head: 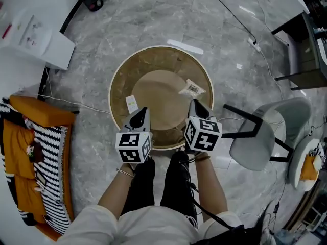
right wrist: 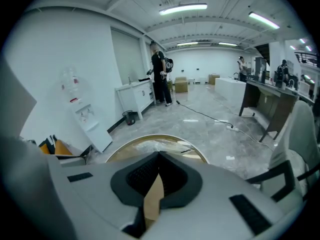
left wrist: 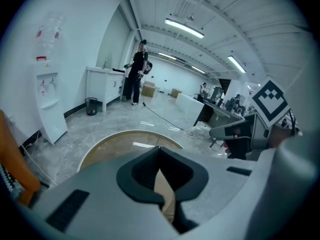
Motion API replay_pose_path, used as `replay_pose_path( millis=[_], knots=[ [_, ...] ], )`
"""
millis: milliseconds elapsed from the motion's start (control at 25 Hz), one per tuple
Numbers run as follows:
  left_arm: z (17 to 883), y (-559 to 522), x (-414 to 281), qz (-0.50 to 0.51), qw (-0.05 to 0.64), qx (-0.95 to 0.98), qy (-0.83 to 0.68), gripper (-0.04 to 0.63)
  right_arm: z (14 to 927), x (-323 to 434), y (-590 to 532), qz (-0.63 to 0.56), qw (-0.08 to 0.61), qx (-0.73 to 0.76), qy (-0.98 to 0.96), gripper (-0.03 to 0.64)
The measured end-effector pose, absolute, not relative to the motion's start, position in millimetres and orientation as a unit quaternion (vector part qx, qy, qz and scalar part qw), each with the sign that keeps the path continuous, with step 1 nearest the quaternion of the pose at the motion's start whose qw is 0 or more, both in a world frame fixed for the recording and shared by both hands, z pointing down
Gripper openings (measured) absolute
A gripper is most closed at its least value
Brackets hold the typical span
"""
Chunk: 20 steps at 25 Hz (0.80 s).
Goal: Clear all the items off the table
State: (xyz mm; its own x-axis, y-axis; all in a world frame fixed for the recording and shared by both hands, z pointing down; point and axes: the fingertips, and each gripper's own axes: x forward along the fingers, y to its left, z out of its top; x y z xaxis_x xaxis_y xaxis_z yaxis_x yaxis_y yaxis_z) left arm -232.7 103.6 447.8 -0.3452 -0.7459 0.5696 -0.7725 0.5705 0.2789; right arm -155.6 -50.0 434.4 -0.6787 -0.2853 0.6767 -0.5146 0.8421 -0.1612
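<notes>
A round brown glass-topped table [head: 118, 70] stands in front of me. On it lie a clear plastic packet [head: 191, 89] at the right and a small yellow-green packet [head: 132, 104] at the near left. My left gripper [head: 142, 112] hovers over the table's near edge, just right of the yellow-green packet, shut with nothing in it. My right gripper [head: 194, 104] is held over the near right part, just short of the clear packet, shut and empty too. In the left gripper view the jaws [left wrist: 160, 151] meet above the table [left wrist: 112, 144]. The right gripper view shows the same [right wrist: 160, 156].
A grey chair [head: 260, 137] stands close at the table's right. An orange and striped couch [head: 36, 152] is at the left, a white water dispenser [head: 36, 34] at the far left. A cable [head: 240, 24] crosses the floor. A person [right wrist: 160, 71] stands far off.
</notes>
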Motion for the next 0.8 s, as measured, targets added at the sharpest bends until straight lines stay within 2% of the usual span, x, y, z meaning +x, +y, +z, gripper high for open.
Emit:
replay_pose_path(
  millis=[320,800],
  knots=[
    [423,12,-160,0.053,0.320,0.552,-0.768,0.008,405,-51,-113,0.198,0.307,0.314,-0.876,0.021],
    [400,-142,26,0.101,0.302,0.691,-0.649,0.008,381,164,-208,0.244,0.271,0.461,-0.809,0.021]
  ],
)
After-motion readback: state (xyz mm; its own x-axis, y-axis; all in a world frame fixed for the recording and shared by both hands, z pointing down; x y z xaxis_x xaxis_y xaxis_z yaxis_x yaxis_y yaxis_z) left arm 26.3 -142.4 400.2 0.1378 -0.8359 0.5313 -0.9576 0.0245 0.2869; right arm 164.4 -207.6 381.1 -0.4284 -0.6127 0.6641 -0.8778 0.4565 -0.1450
